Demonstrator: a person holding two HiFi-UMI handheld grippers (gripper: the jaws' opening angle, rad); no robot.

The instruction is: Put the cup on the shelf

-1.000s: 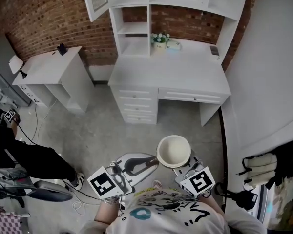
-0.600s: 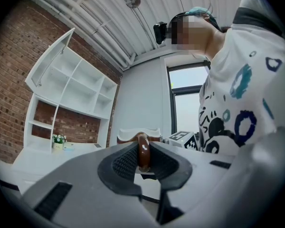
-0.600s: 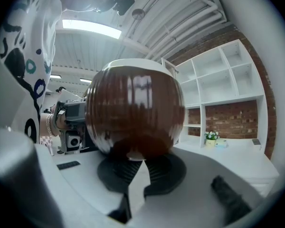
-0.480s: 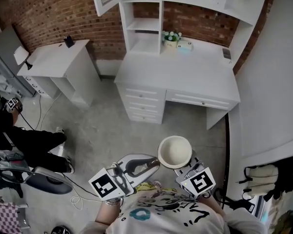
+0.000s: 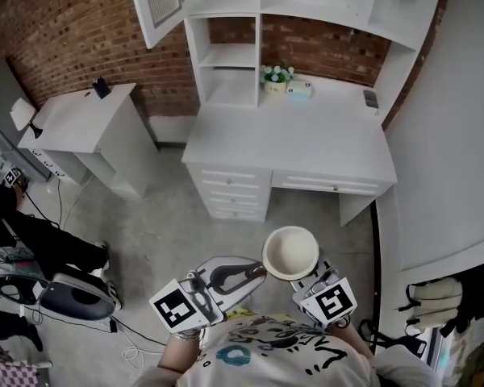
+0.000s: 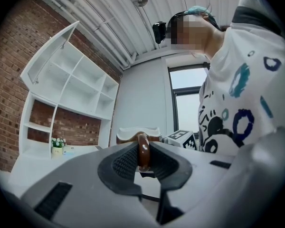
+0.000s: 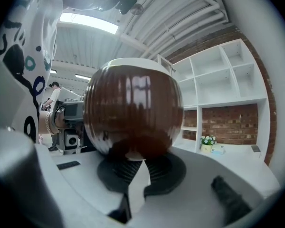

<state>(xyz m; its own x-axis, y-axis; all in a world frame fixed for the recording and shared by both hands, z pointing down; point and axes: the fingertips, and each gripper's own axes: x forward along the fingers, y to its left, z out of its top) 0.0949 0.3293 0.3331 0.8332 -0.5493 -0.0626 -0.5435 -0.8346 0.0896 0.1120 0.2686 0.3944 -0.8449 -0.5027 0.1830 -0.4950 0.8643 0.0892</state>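
Firmly, cup [image 5: 290, 252], handle in left gripper [image 5: 246, 274]

i see the cup [image 5: 290, 252] upright, mouth up, cream inside and glossy brown outside. its brown handle [image 6: 143, 151] is pinched in the left gripper [image 5: 244, 272], and its base sits in the right gripper [image 5: 305, 279]. it's up in the air, well apart from the white shelf [image 5: 226, 55].
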